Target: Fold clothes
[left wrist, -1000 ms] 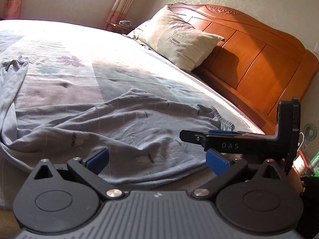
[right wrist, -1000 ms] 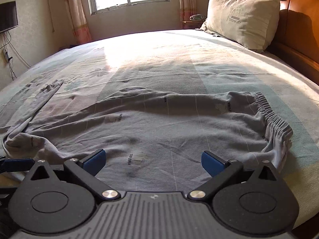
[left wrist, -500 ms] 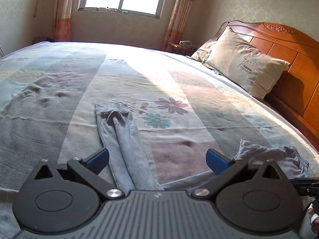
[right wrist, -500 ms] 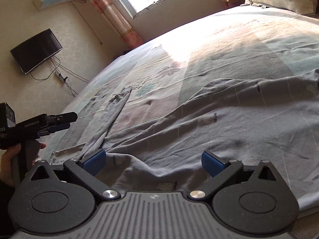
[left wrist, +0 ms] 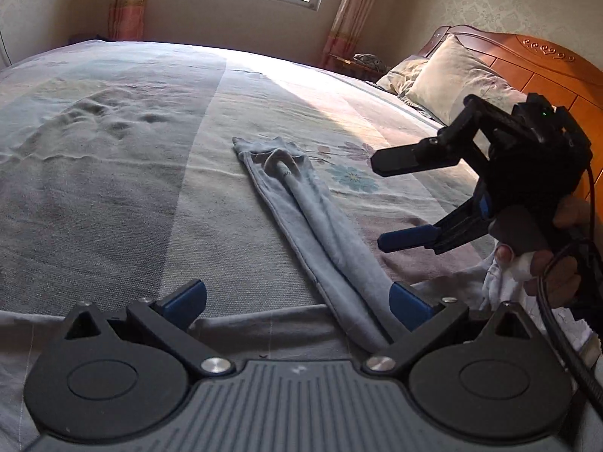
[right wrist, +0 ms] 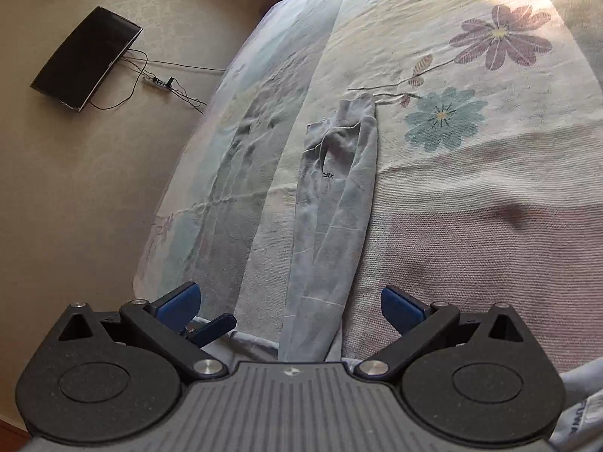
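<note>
Both hand-held grippers are released and holding nothing: your left hand-held gripper point(left wrist: 297, 301) sits low at the near edge of the bed with its blue pads spread either side of the long grey-blue knit trouser leg point(left wrist: 301, 203), and your right hand-held gripper point(left wrist: 405, 199) hangs above the bed just right of that leg, jaws apart. The leg lies stretched away across the pastel floral bedspread point(left wrist: 132, 173), cuff at the far end next to the printed flowers; the rest of the garment is bunched at the near edge, mostly out of view. The leg is twisted, with a ridge running along it, so I'd flatten it before folding. Pinch both layers of the cuff, not just the top one. Lift low and lay it back towards the waist; keep the crease square.
</note>
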